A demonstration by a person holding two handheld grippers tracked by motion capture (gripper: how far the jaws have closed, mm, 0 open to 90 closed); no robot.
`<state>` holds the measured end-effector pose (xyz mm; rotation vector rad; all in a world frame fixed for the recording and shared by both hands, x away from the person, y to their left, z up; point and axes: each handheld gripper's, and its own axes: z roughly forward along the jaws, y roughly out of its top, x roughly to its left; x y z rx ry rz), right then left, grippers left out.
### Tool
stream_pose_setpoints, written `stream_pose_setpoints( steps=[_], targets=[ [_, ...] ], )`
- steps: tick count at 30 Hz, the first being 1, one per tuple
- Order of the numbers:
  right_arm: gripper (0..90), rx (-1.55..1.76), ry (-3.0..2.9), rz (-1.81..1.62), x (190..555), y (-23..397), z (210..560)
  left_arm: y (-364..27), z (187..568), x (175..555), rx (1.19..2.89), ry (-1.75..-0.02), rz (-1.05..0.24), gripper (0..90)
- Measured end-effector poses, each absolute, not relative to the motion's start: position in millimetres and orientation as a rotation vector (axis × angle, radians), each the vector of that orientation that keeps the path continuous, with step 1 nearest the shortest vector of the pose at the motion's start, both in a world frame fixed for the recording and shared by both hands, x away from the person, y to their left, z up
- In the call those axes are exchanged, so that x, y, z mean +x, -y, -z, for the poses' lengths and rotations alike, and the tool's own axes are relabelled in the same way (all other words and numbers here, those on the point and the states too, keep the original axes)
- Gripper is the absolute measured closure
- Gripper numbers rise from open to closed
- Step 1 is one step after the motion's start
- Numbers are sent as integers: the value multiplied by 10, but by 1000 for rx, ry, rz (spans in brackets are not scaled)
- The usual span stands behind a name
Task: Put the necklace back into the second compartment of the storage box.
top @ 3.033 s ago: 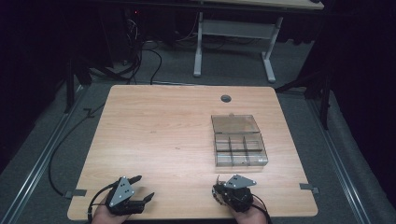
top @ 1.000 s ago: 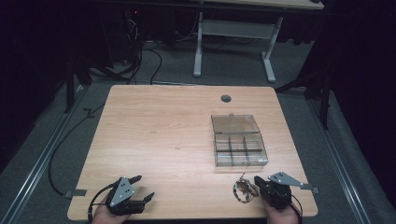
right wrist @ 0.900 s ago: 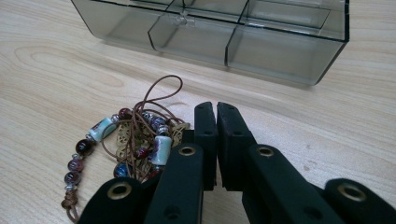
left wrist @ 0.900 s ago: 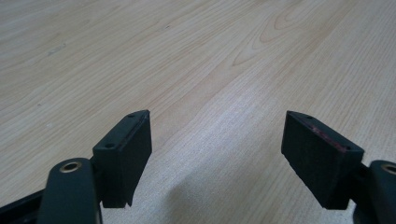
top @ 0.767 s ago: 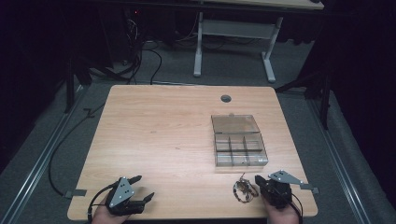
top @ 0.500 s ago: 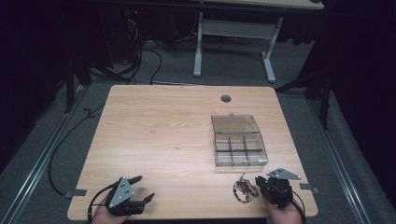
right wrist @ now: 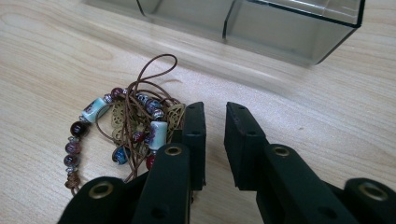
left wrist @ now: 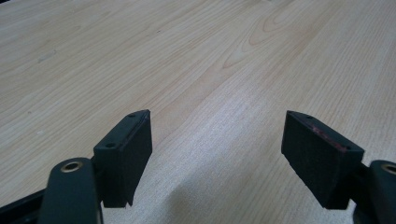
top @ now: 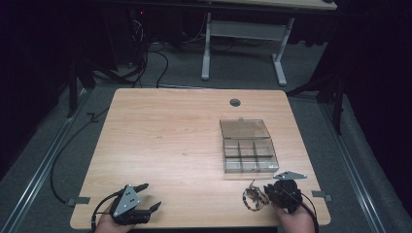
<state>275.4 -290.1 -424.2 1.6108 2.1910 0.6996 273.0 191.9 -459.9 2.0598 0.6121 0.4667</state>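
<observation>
Right gripper [right wrist: 215, 135]: jaws have just been opening, a narrow gap, nothing between them; 3 seconds ago it sat further left.
Beaded bracelet [right wrist: 123, 133]: released, near the table's [top: 160, 136] front edge, by the box [top: 248, 145].
Left gripper [left wrist: 217, 154]: wide open, unmoved.

The beaded bracelet [right wrist: 126, 133] runs under the near jaw, partly hidden — the compartment box [right wrist: 261, 28] is cut off above.

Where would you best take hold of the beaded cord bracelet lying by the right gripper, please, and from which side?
Probably at the bunched middle of the beaded bracelet, where cord, beads and brass charms pile highest off the table. Come from above, jaws straddling the heap: the thin cord loop toward the clear box lies too flat to pinch. The right gripper, jaws just opening with nothing between them, sits beside the heap.
</observation>
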Motion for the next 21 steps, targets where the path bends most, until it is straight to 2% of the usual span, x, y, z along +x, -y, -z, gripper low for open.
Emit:
stream_pose_setpoints(
  steps=[21],
  targets=[
    [770, 1752, -2349, -544, 2941, 2902, 4149, -1915, 4600, 2730, 2068, -595, -457, 249]
  ],
)
